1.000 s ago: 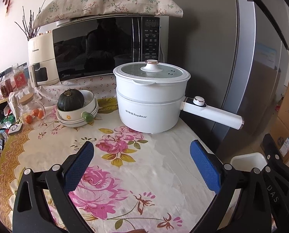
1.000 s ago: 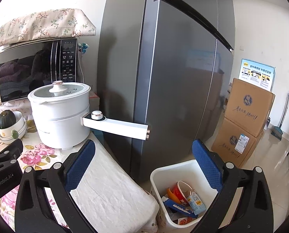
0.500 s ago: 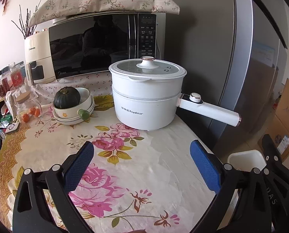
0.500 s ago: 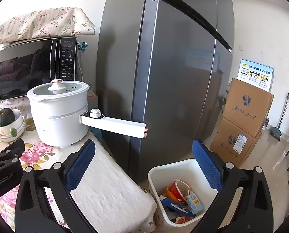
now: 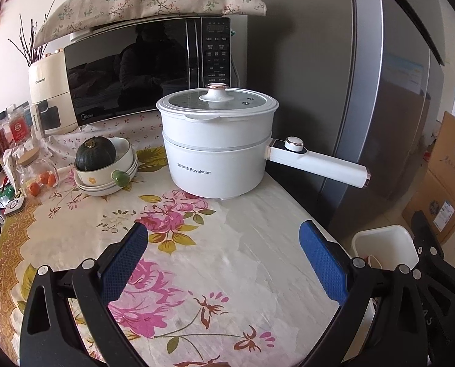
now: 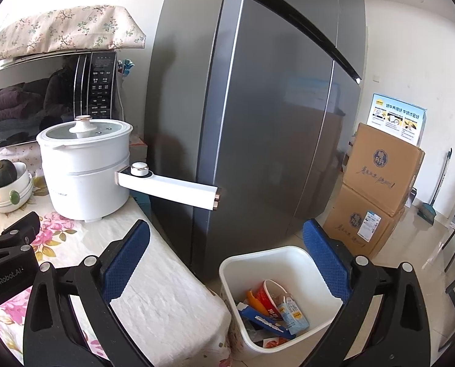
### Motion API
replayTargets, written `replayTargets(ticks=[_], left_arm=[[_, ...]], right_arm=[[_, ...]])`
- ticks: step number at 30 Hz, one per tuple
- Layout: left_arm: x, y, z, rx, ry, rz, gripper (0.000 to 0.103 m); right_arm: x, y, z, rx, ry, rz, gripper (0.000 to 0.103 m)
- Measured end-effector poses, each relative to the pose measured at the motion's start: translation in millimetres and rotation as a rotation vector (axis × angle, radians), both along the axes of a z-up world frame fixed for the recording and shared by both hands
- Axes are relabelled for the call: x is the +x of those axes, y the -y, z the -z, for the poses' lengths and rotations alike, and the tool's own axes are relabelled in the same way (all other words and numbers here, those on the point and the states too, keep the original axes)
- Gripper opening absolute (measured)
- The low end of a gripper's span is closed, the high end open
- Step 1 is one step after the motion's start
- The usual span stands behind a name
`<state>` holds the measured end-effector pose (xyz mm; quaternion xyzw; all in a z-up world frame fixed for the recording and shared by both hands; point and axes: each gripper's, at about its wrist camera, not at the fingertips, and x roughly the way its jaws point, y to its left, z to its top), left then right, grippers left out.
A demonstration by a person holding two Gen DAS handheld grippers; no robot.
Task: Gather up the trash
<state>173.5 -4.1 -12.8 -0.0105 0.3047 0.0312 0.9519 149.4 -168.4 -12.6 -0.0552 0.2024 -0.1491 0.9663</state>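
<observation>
Already the trash (image 6: pixel 273 305) lies in the white bin (image 6: pixel 288 252) on the floor beside the table (image 5: pixel 242 260): light, crushable cartons and cups, best pinched at an edge. Your left gripper (image 5: pixel 224 260) and right gripper (image 6: pixel 227 257) both gape empty, and the pot (image 5: pixel 218 143) handle juts toward the fridge (image 6: pixel 273 107), so mind it.

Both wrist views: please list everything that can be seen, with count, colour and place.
electric pot: 1, white, on table, handle toward fridge
microwave: 1, black, behind pot, under floral cover
squash: 1, dark green, in stacked bowls
bowls: stack, cream, left of pot
glass jar: 1, clear, table's left edge
table: 1, floral cloth
fridge: 1, grey, right of table
trash bin: 1, white, on floor, holding wrappers and a red cup
cardboard boxes: 2, brown, stacked
left gripper: open, empty
right gripper: open, empty
</observation>
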Motion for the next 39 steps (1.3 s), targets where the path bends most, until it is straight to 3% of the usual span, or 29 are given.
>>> replayTargets(ticks=[17, 29, 39], left_arm=[[-3, 31, 9, 0.032, -0.006, 0.075, 0.097], [-3, 48, 13, 0.019, 0.006, 0.149, 0.093], [-2, 49, 13, -0.013, -0.020, 0.147, 0.096]], right_arm=[[-11, 32, 9, -0.012, -0.030, 0.062, 0.096], [-19, 50, 10, 0.013, -0.030, 0.092, 0.096], [-18, 51, 10, 0.016, -0.029, 0.095, 0.096]])
